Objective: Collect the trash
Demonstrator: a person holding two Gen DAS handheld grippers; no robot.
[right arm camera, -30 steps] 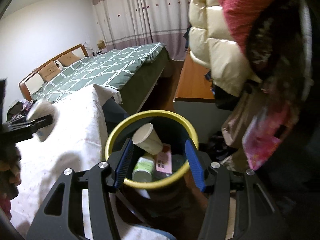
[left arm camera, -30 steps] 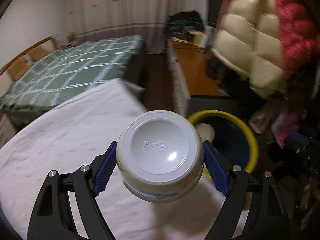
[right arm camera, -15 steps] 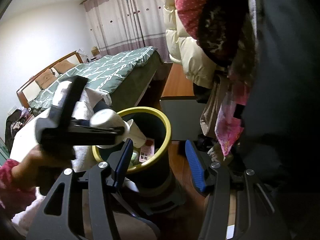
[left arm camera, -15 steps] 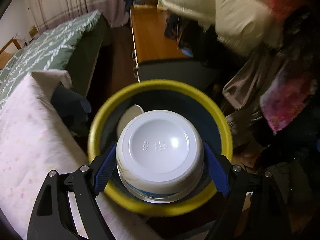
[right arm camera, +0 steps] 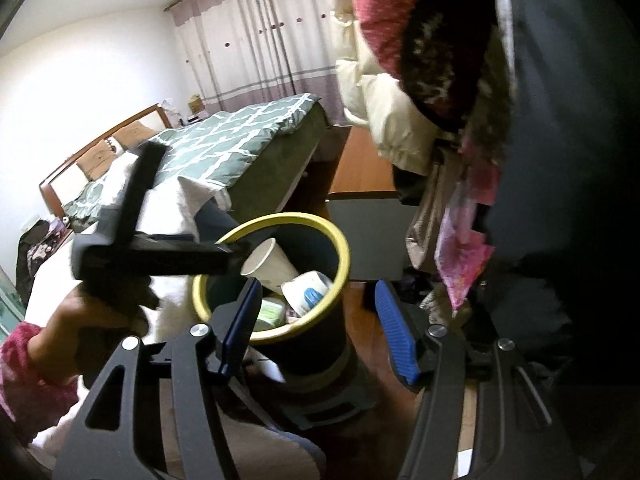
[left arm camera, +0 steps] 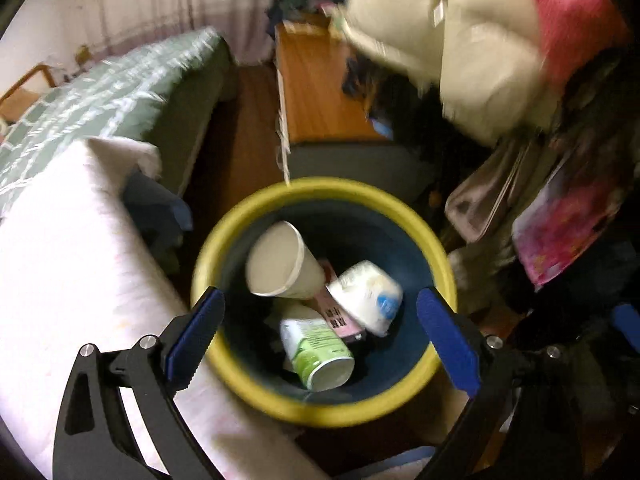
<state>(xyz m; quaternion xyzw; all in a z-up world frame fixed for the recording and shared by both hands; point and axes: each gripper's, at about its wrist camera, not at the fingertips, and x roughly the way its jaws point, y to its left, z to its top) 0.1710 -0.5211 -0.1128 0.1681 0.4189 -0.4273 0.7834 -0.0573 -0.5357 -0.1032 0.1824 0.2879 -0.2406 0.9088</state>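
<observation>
Bedroom clutter around; over bin [left arm camera: 224, 236] at frame centre, left gripper [left arm camera: 320, 328] wide and empty, so lift straight clear, right gripper [right arm camera: 316, 320] wide, empty too.

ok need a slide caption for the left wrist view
Left gripper open above the yellow-rimmed bin, which holds a paper cup, a white tub and a green-labelled container.

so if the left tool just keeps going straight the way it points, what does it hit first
Probably the trash in the bin: the left tool, open and empty, points into its mouth, likely meeting the paper cup or green can first; depth is unclear.
</observation>
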